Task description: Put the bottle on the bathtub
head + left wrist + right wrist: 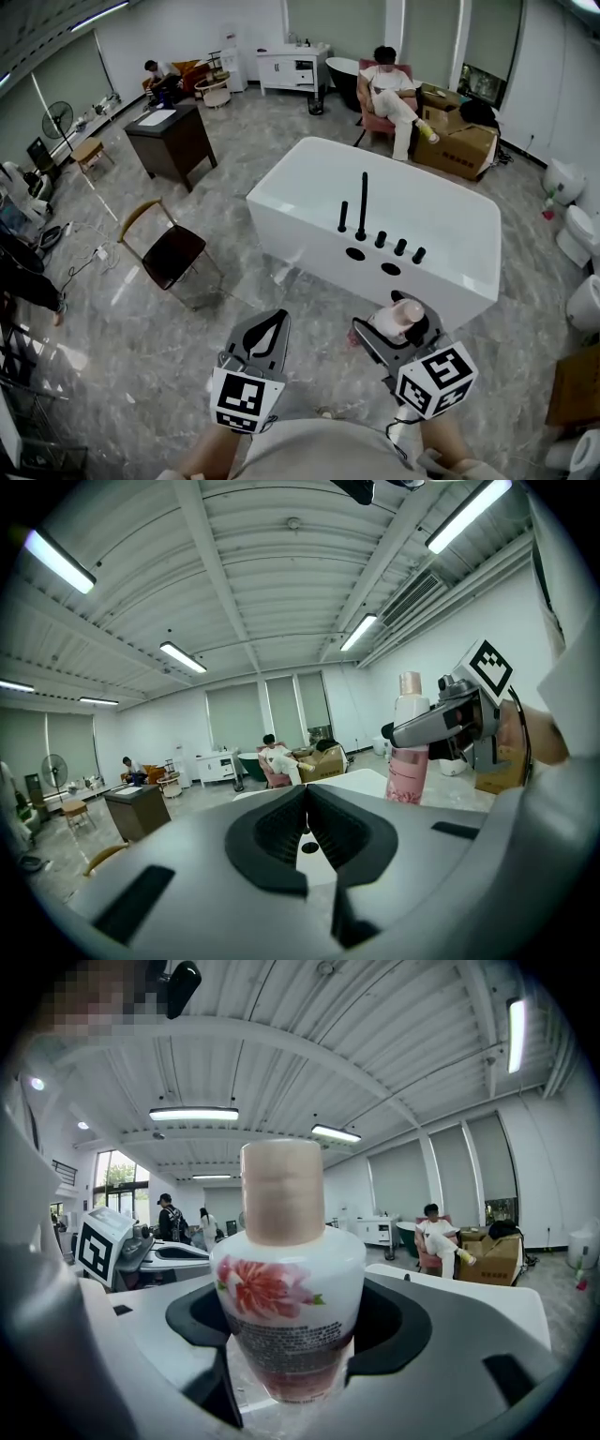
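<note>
A white bathtub (309, 187) stands in the middle of the room, with a black tap (362, 206) and knobs along its near rim. My right gripper (401, 330) is shut on a white bottle (401, 317) with a beige cap, just in front of that rim. In the right gripper view the bottle (286, 1288) shows a red flower label and stands upright between the pads. My left gripper (270, 328) hangs beside it to the left, shut with nothing in it. The left gripper view shows its closed jaws and the bottle (408, 752) off to the right.
A wooden chair (169, 248) stands left of the tub and a dark desk (173, 141) behind it. Cardboard boxes (464, 141) and a seated person (394, 94) are beyond the tub. Toilets (581, 234) line the right wall.
</note>
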Demonstrator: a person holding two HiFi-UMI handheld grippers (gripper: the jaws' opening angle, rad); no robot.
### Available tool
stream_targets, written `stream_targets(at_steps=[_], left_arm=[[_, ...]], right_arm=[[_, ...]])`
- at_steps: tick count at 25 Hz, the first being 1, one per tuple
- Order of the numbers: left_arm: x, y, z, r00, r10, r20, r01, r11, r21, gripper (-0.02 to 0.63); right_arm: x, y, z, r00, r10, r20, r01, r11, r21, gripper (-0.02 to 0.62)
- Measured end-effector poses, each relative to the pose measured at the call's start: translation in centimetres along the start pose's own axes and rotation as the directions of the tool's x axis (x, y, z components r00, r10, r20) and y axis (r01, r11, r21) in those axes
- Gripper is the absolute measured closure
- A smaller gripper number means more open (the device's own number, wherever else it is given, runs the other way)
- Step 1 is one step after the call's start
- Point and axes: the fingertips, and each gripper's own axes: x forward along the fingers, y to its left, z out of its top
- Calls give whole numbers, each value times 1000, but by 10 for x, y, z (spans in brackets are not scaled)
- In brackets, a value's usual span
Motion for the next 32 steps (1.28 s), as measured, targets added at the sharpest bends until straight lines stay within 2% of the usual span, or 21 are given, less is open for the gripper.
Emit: stream_targets(at_steps=[5, 10, 18, 24, 29, 32], left_arm=[[17, 0, -1, 1000, 24, 13, -24, 1000, 14, 586], [34, 9, -19, 999, 36, 15, -36, 999, 10, 586], [87, 55, -32, 999, 30, 9, -30, 1000, -7, 586], [144, 115, -37, 1000, 23, 7, -23, 1000, -20, 586], [201, 178, -45, 1000, 8, -13, -8, 999, -44, 586], [244, 224, -49, 1000, -3, -28, 2, 998, -64, 586]], right_arm=[[9, -18, -5, 1000, 8, 6, -8, 1000, -3, 232], [30, -32, -24, 1000, 7, -14, -7, 1000, -23, 232], [95, -57, -31, 998, 7, -66, -9, 1000, -16, 231], [168, -93, -16, 996, -21, -92, 20, 1000, -11, 232], [249, -130, -7, 989, -49, -141, 44, 998, -37, 232], [308, -154, -2, 984, -52, -169, 50, 999, -20, 232]])
